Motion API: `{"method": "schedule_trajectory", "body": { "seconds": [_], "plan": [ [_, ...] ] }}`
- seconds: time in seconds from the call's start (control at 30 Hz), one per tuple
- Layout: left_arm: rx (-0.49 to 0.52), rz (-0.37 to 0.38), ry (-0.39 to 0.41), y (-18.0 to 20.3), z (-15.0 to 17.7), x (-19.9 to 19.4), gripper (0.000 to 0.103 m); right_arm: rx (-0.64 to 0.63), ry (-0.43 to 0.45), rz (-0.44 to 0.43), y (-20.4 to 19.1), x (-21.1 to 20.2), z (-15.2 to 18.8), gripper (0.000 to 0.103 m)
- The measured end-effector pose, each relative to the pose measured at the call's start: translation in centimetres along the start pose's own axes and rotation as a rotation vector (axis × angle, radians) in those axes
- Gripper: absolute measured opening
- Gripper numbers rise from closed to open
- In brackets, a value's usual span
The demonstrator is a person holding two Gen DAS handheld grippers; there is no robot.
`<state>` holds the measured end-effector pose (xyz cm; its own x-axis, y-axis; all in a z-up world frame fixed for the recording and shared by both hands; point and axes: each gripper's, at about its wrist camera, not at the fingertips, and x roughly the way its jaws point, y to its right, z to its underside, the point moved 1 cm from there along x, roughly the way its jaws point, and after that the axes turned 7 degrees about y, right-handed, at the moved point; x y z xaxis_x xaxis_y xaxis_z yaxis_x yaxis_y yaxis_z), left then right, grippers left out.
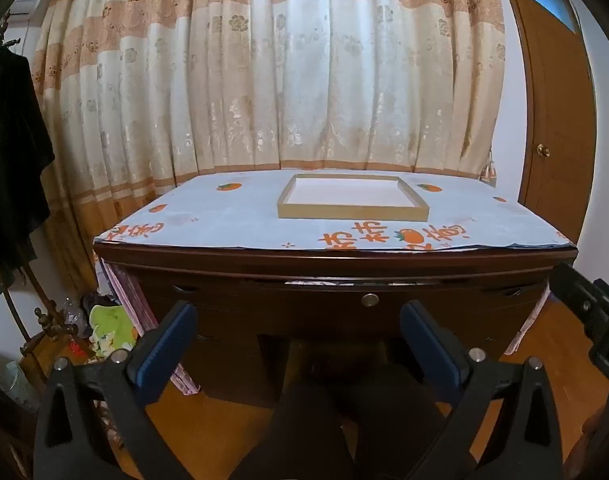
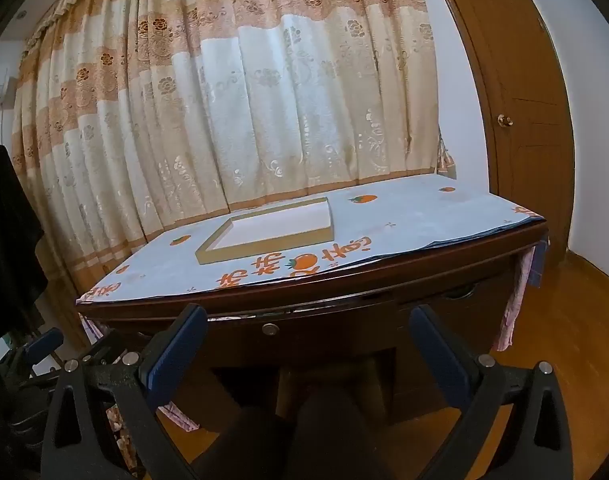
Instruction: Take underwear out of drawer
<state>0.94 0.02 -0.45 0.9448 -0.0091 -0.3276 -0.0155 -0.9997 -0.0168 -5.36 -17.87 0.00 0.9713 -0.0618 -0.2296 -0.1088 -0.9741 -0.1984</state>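
Observation:
A dark wooden desk stands ahead, and its centre drawer sits nearly closed under the top, with a round metal lock on its front. A thin strip of pale fabric shows in the gap above the drawer front. No underwear is visible. My left gripper is open, short of the drawer front, with nothing between its blue pads. My right gripper is also open and empty, a little back from the drawer. The left gripper shows at the left edge of the right wrist view.
On the desk's cloth with orange fruit prints lies a shallow tan tray with a white bottom. Curtains hang behind. A wooden door is at the right. Dark clothes hang at the left, clutter below. A person's dark-clad knees sit below.

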Motion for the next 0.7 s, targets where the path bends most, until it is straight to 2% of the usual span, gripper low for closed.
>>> {"method": "schedule_trajectory", "body": {
  "seconds": [0.7],
  "plan": [
    [0.009,0.003,0.02,0.17,0.33,0.0,0.103,0.007,-0.01,-0.011,-0.21,0.3,0.79,0.102]
  ]
}}
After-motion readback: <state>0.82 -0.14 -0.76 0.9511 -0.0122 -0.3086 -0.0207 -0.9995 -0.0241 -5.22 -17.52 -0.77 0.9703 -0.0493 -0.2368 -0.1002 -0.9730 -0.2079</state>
